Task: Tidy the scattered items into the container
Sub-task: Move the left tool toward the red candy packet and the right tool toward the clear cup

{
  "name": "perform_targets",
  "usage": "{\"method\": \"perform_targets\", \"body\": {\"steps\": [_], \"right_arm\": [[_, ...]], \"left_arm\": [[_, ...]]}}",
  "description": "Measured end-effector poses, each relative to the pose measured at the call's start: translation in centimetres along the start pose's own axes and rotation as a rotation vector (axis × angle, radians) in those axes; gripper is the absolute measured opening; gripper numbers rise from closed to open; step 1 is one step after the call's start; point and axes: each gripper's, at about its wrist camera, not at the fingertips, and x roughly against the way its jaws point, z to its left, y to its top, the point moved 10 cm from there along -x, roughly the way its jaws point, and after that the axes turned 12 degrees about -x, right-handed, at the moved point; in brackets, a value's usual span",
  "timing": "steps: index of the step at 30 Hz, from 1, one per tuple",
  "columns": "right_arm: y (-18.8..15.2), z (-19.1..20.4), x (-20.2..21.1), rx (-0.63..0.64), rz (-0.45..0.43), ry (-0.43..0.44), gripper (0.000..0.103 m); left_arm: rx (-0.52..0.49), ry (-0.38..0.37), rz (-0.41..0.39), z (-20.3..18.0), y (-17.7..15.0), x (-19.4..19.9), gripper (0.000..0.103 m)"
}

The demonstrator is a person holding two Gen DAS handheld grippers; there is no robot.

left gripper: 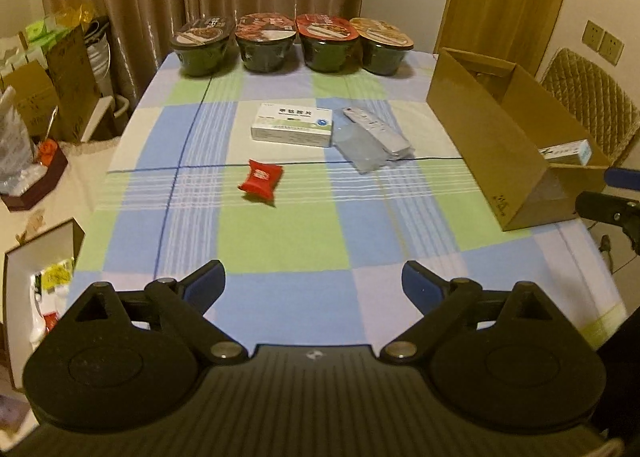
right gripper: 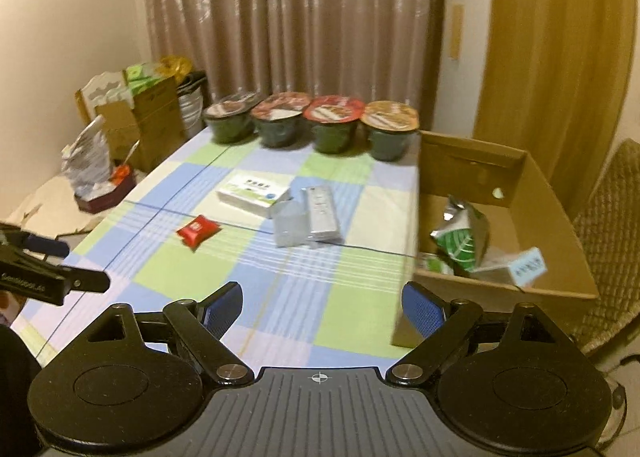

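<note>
On the checked tablecloth lie a red snack packet [left gripper: 261,179] [right gripper: 199,230], a white and green medicine box [left gripper: 293,125] [right gripper: 253,194] and a silver remote [left gripper: 377,131] [right gripper: 322,213] resting on a clear plastic sleeve [right gripper: 289,225]. A brown cardboard box [left gripper: 486,145] [right gripper: 548,217] stands at the table's right edge; inside it are a green leaf-print bag [right gripper: 462,239] and a small blue-labelled box [right gripper: 527,265]. My left gripper [left gripper: 313,284] hovers open over the near table edge, holding nothing. My right gripper [right gripper: 322,307] is open too, near the box's front corner.
Four instant noodle bowls [left gripper: 290,43] [right gripper: 310,123] line the far table edge before a curtain. Boxes and bags [left gripper: 44,97] crowd the floor at left. A quilted chair [left gripper: 588,101] stands behind the cardboard box. An open white box [left gripper: 36,297] sits at the near left.
</note>
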Motion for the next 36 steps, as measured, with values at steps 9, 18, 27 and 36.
{"method": "perform_targets", "body": {"steps": [9, 18, 27, 36], "right_arm": [[1.2, 3.5, -5.6, 0.057, 0.044, 0.046, 0.092], [2.8, 3.9, -14.6, 0.078, 0.088, 0.037, 0.092], [3.4, 3.5, -22.5, 0.112, 0.13, 0.032, 0.092], [3.7, 3.9, -28.9, 0.184, 0.165, 0.019, 0.071]], "left_arm": [[-0.067, 0.047, 0.006, 3.3, 1.6, -4.4, 0.093], [-0.119, 0.044, -0.011, 5.4, 3.1, -11.9, 0.092], [-0.231, 0.058, -0.027, 5.9, 4.2, -18.7, 0.087], [-0.215, 0.043, -0.034, 6.2, 4.1, -21.5, 0.078]]}}
